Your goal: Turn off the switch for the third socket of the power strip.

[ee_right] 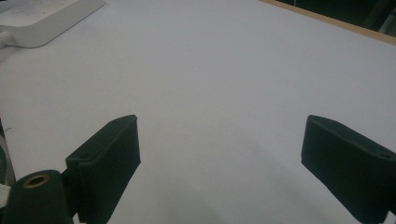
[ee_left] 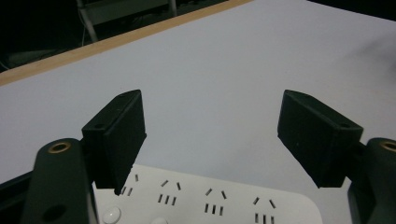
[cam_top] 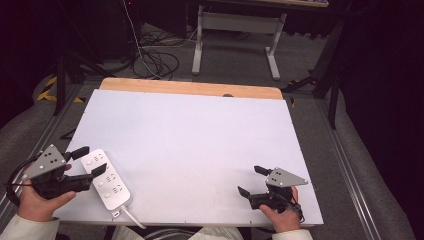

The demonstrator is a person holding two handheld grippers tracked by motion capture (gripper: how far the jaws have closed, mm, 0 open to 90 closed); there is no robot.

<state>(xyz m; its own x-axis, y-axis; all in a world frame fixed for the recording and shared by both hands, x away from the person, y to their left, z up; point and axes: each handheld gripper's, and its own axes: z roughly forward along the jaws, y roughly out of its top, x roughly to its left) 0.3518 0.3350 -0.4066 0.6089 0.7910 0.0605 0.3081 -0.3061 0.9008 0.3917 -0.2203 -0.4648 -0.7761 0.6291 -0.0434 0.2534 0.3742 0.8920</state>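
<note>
My hands low at the bench's [cam_top: 200,130] near edge, both sets of jaws wide apart.
My left gripper [cam_top: 90,162] straddles the power strip [cam_top: 106,181] at the near-left corner; my right gripper [cam_top: 252,181] hovers over bare surface.

the white table top [cam_top: 190,145] is evenly and softly lit from above, while the floor and room behind it fall into deep dark, nearly black at both sides of the high view. shadows are faint and short; a soft one lies under the white power strip [cam_top: 106,180]. there is no hard glare. all three pictures are slightly soft and grainy. in the gripper views the near black jaws look blurred and underexposed, and the far table edge [ee_left: 116,42] is hazy.
</note>
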